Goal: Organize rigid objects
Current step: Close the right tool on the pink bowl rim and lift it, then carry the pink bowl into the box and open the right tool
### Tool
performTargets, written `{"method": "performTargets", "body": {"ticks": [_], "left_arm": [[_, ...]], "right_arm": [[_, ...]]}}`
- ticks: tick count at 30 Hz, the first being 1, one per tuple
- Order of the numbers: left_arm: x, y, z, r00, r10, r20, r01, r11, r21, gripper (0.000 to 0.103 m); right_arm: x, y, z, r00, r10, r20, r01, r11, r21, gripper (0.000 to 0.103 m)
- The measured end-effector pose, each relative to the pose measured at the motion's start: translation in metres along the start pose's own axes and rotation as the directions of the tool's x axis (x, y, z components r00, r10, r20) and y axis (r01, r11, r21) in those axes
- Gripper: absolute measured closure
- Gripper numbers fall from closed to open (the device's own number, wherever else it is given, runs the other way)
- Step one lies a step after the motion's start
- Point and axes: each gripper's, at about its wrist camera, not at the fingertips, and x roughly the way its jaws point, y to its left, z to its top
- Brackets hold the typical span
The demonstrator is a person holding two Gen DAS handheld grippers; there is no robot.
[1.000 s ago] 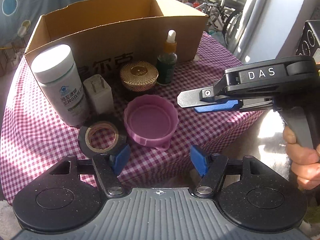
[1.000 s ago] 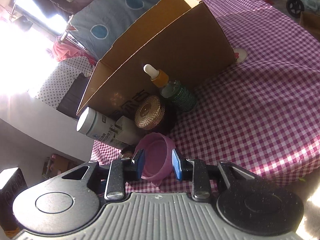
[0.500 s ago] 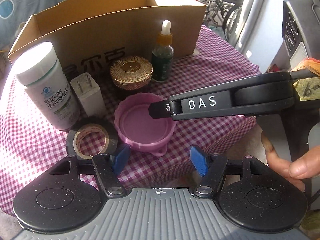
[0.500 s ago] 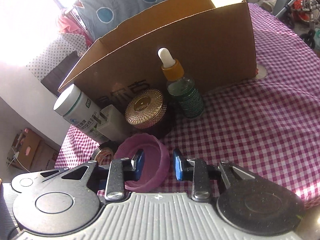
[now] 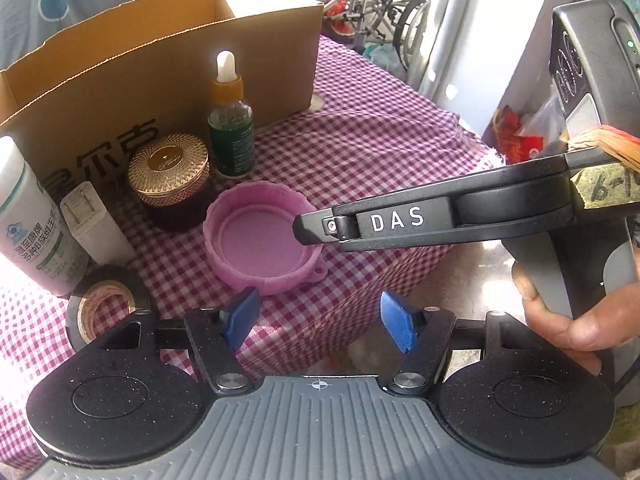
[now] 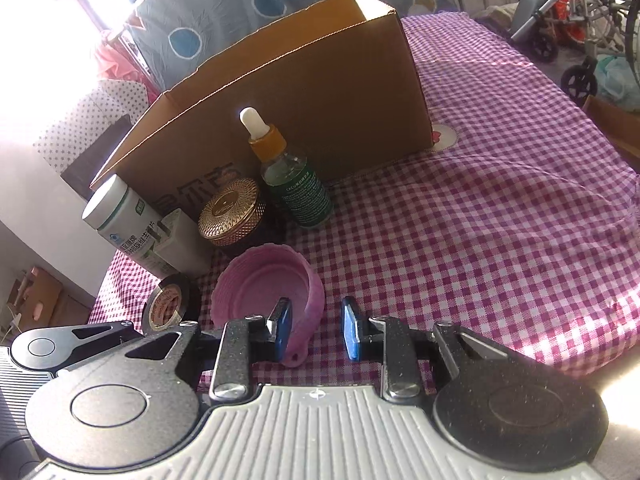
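Two blue pads of the right gripper (image 6: 316,330) straddle the near wall of the pink cap (image 6: 264,280): the left pad sits inside the rim, the right pad outside it, and a gap shows between that outer pad and the wall. Its jaws are closing with the cap's wall between them, not yet pressed from both sides. From the left wrist view the same tool reaches in from the right, its black finger marked "DAS" dipping over the cap's far-right rim, with a hand (image 5: 568,316) wrapped around its grey grip.

The left gripper (image 5: 320,320) hangs just short of the cap, jaws apart and holding nothing, its pads over the checked cloth at the near edge of the surface (image 5: 360,148).

The pink cap lies open side up on the purple-and-white cloth, a small loop tab on its near rim. Just behind it stands a dark jar with a gold patterned lid (image 5: 170,174). Beside that jar, to the right, a green dropper bottle (image 5: 231,120) with an amber collar and white bulb stands upright. To the left of the cap are a white charger plug (image 5: 94,224) and a white supplement bottle (image 5: 28,220) with green printing, standing close together. A roll of black tape (image 5: 100,304) lies flat near the left pad of the left gripper. An open cardboard box (image 5: 120,80) stands behind the row of items.
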Motion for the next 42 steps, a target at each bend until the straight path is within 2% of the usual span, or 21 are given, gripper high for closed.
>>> {"method": "performTargets", "body": {"ticks": [3,5,8,11,14,16,20,24,27,29,32,34,39,42], "left_arm": [[0.0,0.002,0.0,1.0,0.024,0.016,-0.024,1.0,-0.008,0.034],[-0.001,0.007,0.0,0.998,0.049,0.03,-0.048,0.999,-0.024,0.025],[-0.002,0.015,0.0,0.996,0.068,0.051,-0.065,0.997,-0.052,0.024],[-0.001,0.02,-0.001,0.998,0.04,0.052,-0.036,0.998,-0.059,0.024],[0.0,0.023,-0.002,0.998,-0.024,0.056,0.028,0.997,-0.07,0.024],[-0.001,0.02,-0.002,0.997,-0.034,0.067,0.038,0.998,-0.051,0.023],[0.005,0.01,0.0,0.998,0.009,0.063,-0.011,1.0,0.022,0.022],[0.013,0.007,0.002,0.997,0.064,0.045,-0.066,0.997,0.037,0.022],[0.016,0.008,0.003,0.996,0.078,0.043,-0.079,0.997,0.026,0.023],[0.016,0.009,0.003,0.995,0.083,0.05,-0.084,0.996,0.017,0.028],[0.016,0.01,0.004,0.994,0.087,0.06,-0.088,0.996,0.006,0.031],[0.013,0.009,0.004,0.992,0.103,0.075,-0.104,0.995,0.012,0.037],[-0.003,0.014,0.005,0.991,0.084,0.105,-0.084,0.996,-0.012,0.037],[-0.022,0.015,0.008,0.984,0.091,0.151,-0.088,0.996,-0.027,0.037]], "right_arm": [[-0.003,-0.007,-0.001,1.0,0.007,0.011,-0.007,1.0,0.024,0.074],[-0.002,-0.008,-0.001,1.0,0.014,0.013,-0.014,0.999,0.033,0.074],[-0.003,-0.008,0.0,1.0,0.017,0.015,-0.017,0.999,0.03,0.074],[-0.003,-0.007,-0.001,1.0,0.019,0.016,-0.019,0.999,0.032,0.074],[-0.003,-0.007,-0.001,1.0,0.022,0.018,-0.022,0.999,0.037,0.074],[-0.003,-0.007,-0.001,1.0,0.024,0.019,-0.025,0.999,0.041,0.074],[-0.003,-0.007,-0.002,0.999,0.027,0.024,-0.028,0.998,0.049,0.074],[-0.003,-0.007,-0.003,0.999,0.027,0.027,-0.028,0.998,0.05,0.074],[-0.003,-0.006,-0.003,0.999,0.025,0.026,-0.026,0.999,0.044,0.074],[-0.003,-0.005,-0.003,0.999,0.031,0.022,-0.032,0.999,0.042,0.074],[0.0,-0.003,-0.004,0.998,0.058,0.006,-0.058,0.997,0.055,0.082],[0.0,0.001,-0.005,0.999,0.036,0.009,-0.036,0.999,0.041,0.082],[-0.012,0.016,-0.001,0.999,0.023,0.031,-0.024,1.0,0.019,0.082],[-0.026,0.033,0.007,0.998,0.015,0.065,-0.014,1.0,-0.022,0.082]]}}
